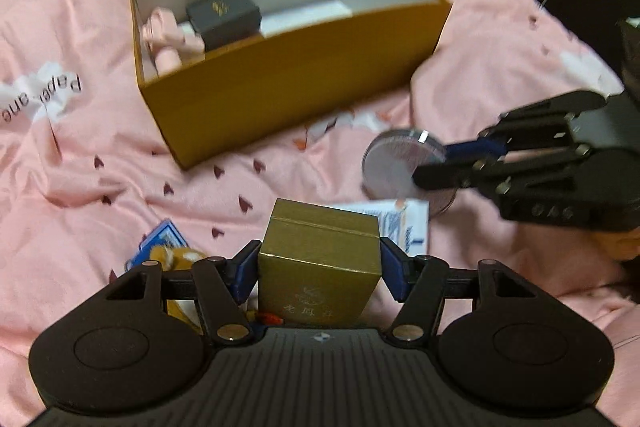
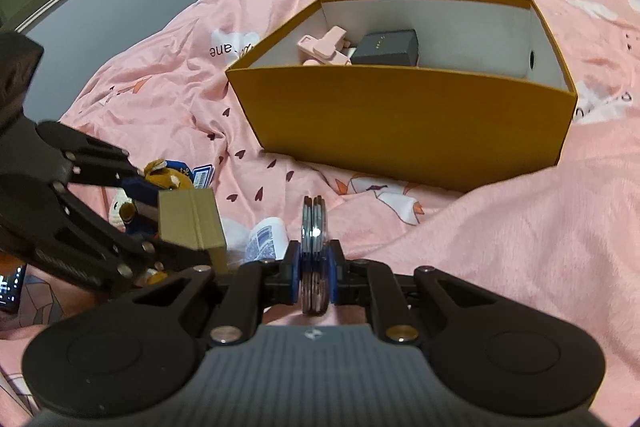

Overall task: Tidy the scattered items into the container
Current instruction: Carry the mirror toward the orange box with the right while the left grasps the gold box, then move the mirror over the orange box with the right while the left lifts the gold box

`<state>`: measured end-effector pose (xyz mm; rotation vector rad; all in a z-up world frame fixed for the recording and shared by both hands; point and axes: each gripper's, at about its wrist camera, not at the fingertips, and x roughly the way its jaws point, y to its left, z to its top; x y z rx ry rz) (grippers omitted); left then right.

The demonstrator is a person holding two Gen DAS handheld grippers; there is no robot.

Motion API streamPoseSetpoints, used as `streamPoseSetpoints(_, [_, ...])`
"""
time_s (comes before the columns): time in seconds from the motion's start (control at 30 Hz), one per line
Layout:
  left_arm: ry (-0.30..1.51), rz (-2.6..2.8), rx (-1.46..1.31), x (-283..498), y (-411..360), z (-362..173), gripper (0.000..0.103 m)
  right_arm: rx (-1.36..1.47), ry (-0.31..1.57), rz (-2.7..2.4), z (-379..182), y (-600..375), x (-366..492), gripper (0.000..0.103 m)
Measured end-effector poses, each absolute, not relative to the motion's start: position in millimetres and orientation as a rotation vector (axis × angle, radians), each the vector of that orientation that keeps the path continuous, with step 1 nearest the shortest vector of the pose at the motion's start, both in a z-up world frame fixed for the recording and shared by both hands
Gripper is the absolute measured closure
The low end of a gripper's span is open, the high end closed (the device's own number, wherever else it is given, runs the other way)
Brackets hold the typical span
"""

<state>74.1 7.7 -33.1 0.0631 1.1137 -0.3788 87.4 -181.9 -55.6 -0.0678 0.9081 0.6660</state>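
Two grippers, both loaded, near side of the orange container (image 1: 304, 83): left gripper (image 1: 318, 267) clamped on a gold box (image 1: 320, 259), upright, lettering facing the camera; right gripper (image 2: 316, 269) pinched on a round compact (image 2: 314, 227), edge-on, disc vertical. Container holds a dark box (image 1: 224, 15) and pink clips (image 1: 168, 39) at its left end. Left view alone shows the compact's flat face. Pink bedspread (image 2: 520, 227) beneath; grey wall behind.
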Motion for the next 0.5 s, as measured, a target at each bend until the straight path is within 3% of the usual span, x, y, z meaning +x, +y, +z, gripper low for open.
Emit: streamPoseSetpoints(0.5, [0.951,-0.343,0.046,104,21,17,0.031,-0.323,0.706,0.696,6,-173,94,0.088])
